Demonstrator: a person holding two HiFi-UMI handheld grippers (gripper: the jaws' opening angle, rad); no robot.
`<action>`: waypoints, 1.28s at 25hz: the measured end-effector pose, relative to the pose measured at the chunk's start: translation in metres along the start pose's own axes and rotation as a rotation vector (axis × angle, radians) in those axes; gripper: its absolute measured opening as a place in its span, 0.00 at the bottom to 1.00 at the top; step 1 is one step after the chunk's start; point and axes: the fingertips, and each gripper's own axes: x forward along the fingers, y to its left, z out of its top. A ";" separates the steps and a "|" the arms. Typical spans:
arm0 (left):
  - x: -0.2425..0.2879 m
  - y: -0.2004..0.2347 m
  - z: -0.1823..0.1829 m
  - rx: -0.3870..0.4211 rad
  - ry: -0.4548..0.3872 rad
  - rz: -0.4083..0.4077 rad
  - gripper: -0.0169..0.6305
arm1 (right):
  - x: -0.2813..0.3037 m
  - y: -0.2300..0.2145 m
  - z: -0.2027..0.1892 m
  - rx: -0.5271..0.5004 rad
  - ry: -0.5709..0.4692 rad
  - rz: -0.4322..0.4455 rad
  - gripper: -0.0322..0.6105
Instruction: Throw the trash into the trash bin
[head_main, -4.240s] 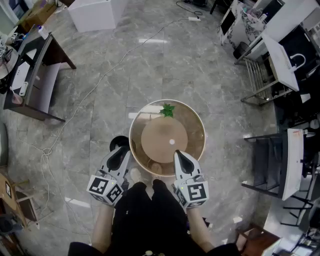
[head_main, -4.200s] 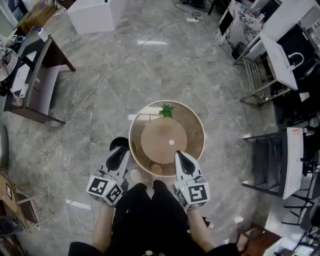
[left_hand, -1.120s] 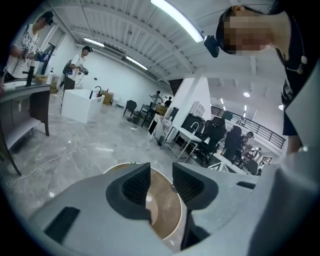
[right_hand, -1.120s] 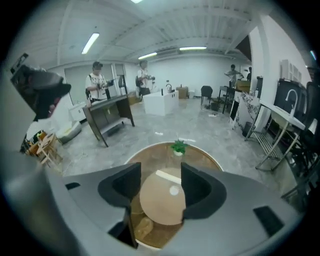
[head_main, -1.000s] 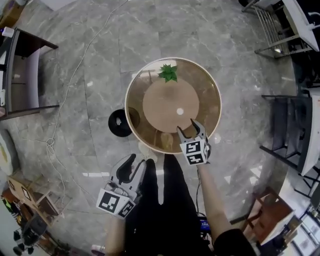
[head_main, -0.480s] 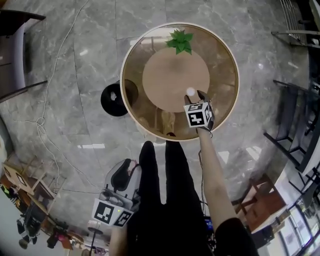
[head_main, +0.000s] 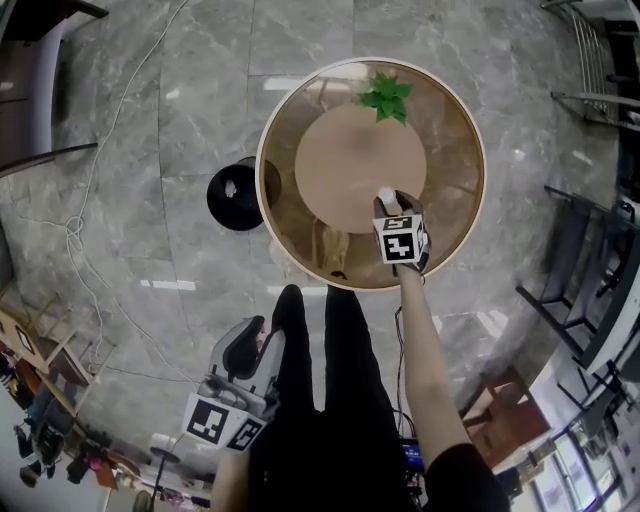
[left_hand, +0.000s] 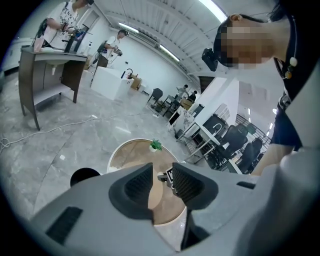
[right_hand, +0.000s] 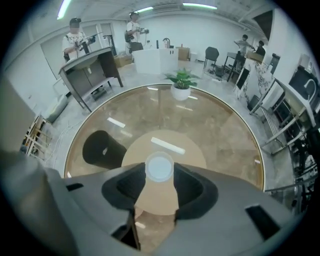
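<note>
A small white cup (head_main: 385, 194) stands on the brown middle disc of the round glass table (head_main: 450, 180). My right gripper (head_main: 388, 203) points steeply down over it. In the right gripper view the white cup (right_hand: 159, 167) sits between the tips of my right gripper (right_hand: 159, 176), whose jaws are closing on it; its rim is still round. The black trash bin (head_main: 235, 193) stands on the floor left of the table, with a white scrap inside. My left gripper (head_main: 250, 345) hangs low beside the person's leg, open with nothing in it (left_hand: 162, 175).
A potted green plant (head_main: 386, 97) stands at the table's far edge. A white cable (head_main: 95, 190) trails over the marble floor on the left. Dark chairs and racks (head_main: 590, 260) stand to the right. Several people work at desks in the background (right_hand: 75, 35).
My right gripper has come forward and down over the table onto the white cup, and its jaws have narrowed. My left gripper has sunk lower beside the leg.
</note>
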 end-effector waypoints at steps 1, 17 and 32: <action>-0.001 0.003 0.001 -0.006 -0.006 0.007 0.22 | -0.004 0.007 0.006 -0.017 -0.013 0.008 0.33; -0.077 0.064 0.006 -0.177 -0.192 0.217 0.22 | -0.037 0.305 0.118 -0.518 -0.184 0.441 0.33; -0.126 0.090 -0.019 -0.260 -0.288 0.278 0.22 | -0.054 0.354 0.126 -0.645 -0.222 0.465 0.38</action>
